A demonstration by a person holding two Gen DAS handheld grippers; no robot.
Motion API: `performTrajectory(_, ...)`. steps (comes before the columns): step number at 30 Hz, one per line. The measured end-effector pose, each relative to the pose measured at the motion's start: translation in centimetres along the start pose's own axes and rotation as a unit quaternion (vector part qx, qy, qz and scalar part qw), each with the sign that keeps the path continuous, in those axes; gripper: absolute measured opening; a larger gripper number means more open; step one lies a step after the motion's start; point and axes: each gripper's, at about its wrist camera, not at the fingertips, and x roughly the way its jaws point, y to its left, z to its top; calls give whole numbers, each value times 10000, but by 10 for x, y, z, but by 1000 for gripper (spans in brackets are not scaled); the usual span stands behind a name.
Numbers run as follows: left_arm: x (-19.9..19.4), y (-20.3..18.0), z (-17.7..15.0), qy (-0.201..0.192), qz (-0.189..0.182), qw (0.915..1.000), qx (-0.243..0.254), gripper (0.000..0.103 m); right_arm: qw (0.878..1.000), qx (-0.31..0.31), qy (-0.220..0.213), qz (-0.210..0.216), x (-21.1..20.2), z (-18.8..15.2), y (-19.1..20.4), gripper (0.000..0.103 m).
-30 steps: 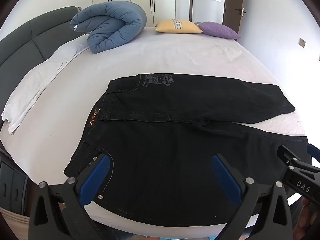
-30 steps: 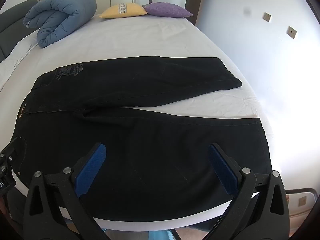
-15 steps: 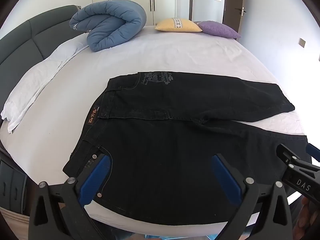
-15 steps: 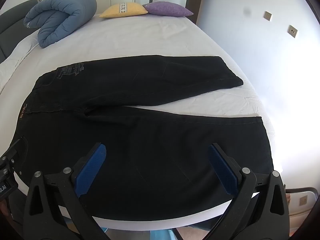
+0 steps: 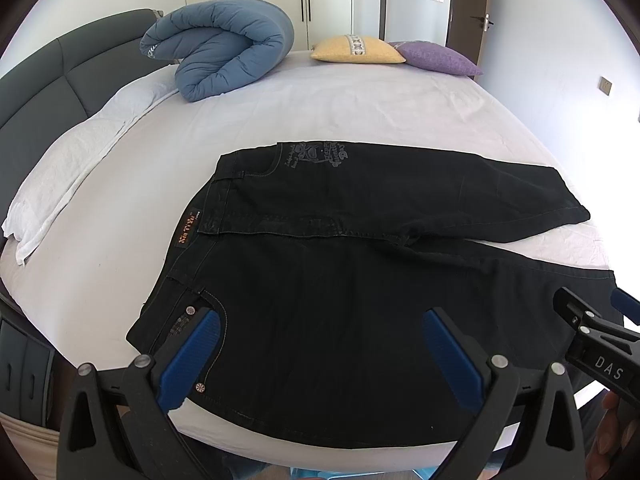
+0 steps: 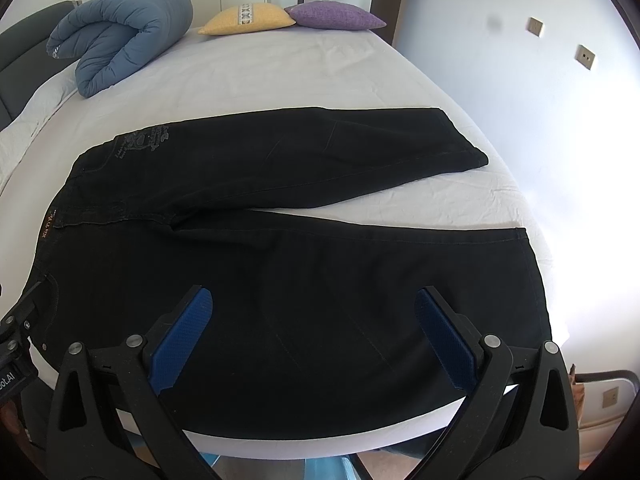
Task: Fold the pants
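Black pants (image 5: 360, 280) lie flat on the bed (image 5: 360, 112), legs splayed — limp, heavy denim, best gripped at waistband and hem; left tongs (image 5: 320, 344) and right tongs (image 6: 312, 328) gape wide, empty.

Black pants (image 6: 304, 280) lie flat on a white bed (image 6: 280, 76). The two legs spread apart toward the right, and a strip of white sheet shows between them. The waist is on the left. The right gripper (image 6: 314, 330) hovers over the near leg with its blue fingers (image 6: 180, 334) wide apart, holding nothing. At the far end of the bed sit a rolled blue blanket (image 6: 120, 36), a yellow pillow (image 6: 250, 18) and a purple pillow (image 6: 334, 14).
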Motion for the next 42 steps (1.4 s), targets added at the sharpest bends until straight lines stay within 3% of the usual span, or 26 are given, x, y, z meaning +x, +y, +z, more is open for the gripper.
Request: performTrajectory(42, 2, 3, -8, 58, -4, 10000, -21, 103, 9999, -13, 59, 84, 0, -3, 4, 103)
